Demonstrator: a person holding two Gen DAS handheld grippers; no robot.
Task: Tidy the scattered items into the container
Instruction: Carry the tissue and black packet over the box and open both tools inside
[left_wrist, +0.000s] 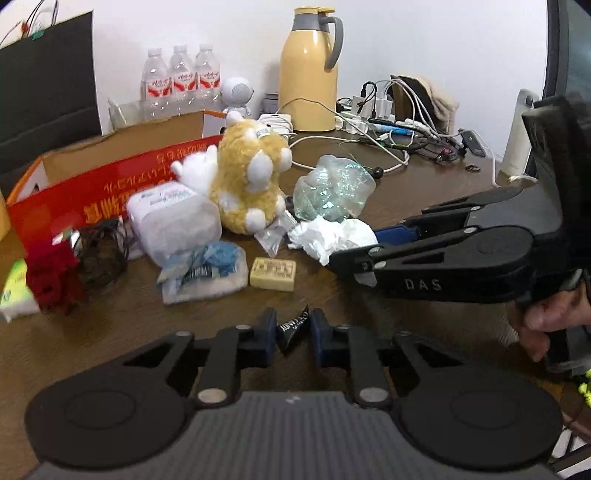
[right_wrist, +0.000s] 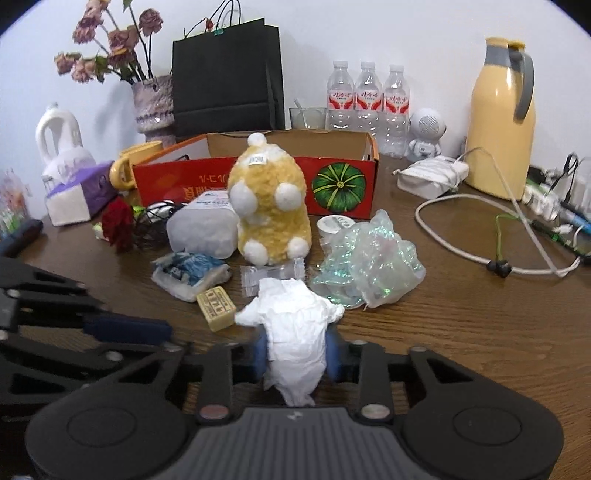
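Left wrist: left hand-held gripper clamped on a small black sachet, low over the worktop. Box sits ahead-left; lift clear of the soap before swinging over.

Right wrist: right hand-held gripper grasping the crumpled white tissue between its pads. Soft and floppy, so the grip should hold firm; box straight ahead behind the plush.

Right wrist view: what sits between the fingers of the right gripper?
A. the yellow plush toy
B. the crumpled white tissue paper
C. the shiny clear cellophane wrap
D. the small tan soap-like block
B: the crumpled white tissue paper fills the gap of the right gripper, its blue fingers pressing on both sides.
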